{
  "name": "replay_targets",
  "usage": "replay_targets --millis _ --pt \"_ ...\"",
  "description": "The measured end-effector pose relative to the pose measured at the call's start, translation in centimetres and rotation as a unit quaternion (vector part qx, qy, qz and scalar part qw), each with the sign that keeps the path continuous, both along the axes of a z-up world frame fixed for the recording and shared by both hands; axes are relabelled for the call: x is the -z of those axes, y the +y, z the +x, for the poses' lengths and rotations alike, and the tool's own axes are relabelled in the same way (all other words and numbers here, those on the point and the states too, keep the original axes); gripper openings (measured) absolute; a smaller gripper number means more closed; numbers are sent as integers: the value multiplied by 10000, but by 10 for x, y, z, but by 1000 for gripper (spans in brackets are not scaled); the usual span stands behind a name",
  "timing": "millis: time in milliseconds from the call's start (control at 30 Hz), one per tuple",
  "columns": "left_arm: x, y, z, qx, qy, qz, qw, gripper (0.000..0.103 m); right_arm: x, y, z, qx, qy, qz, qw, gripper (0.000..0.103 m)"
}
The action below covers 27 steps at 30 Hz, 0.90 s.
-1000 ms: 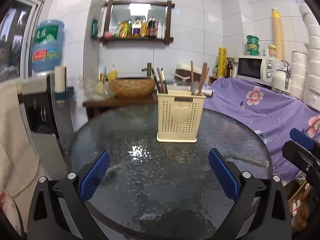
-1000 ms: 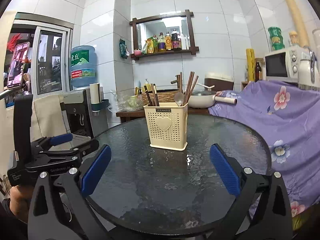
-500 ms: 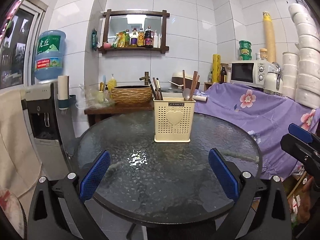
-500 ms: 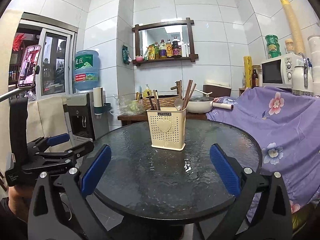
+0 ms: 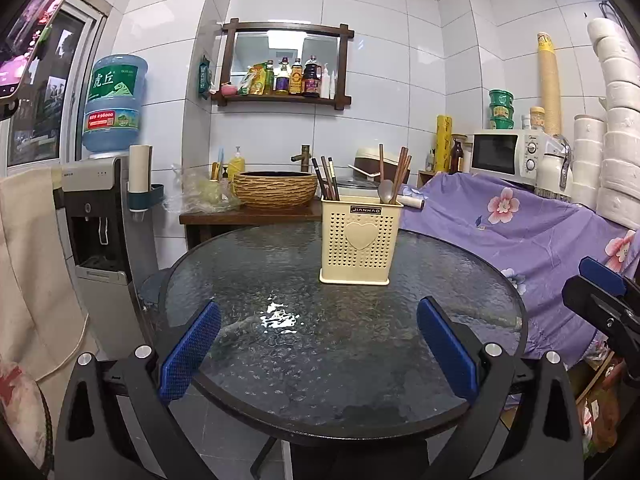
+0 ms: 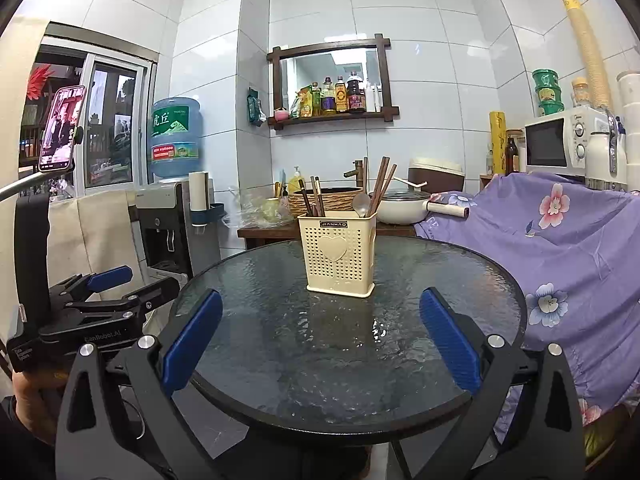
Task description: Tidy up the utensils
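Both claws, the left gripper and the right gripper, hang spread and empty off the near edge of the round glass table. The cream utensil holder stands toward the far edge, chopsticks and a spoon upright inside, seemingly sorted. Any further approach should come slowly from above, to avoid tipping it.
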State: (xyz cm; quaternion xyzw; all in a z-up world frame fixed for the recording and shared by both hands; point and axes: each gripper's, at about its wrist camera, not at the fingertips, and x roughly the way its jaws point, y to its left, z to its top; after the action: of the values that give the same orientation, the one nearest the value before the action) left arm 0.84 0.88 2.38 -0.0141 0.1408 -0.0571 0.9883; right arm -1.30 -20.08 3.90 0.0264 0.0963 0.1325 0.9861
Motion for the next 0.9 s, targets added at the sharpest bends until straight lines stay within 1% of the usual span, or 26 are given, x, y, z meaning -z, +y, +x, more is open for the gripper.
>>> replay_targets --millis 67,233,367,467,700,900 --pt "0 1 0 -43 58 -8 10000 97 0 1 -1 5 -11 -23 10000 97" --pt "0 3 -1 -81 20 -48 10000 97 0 2 0 -3 -13 -53 10000 97" --pt "1 3 -3 -113 -12 12 9999 97 0 4 0 -22 -13 -54 10000 97" --pt "1 2 -3 -66 -7 46 10000 97 1 5 0 -36 -11 -70 10000 97" --pt "2 4 -3 80 64 -43 9999 97 1 7 0 -51 -14 -98 9999 97" --pt "2 4 -4 82 77 -39 9999 97 2 7 -1 -45 10 -73 10000 97"
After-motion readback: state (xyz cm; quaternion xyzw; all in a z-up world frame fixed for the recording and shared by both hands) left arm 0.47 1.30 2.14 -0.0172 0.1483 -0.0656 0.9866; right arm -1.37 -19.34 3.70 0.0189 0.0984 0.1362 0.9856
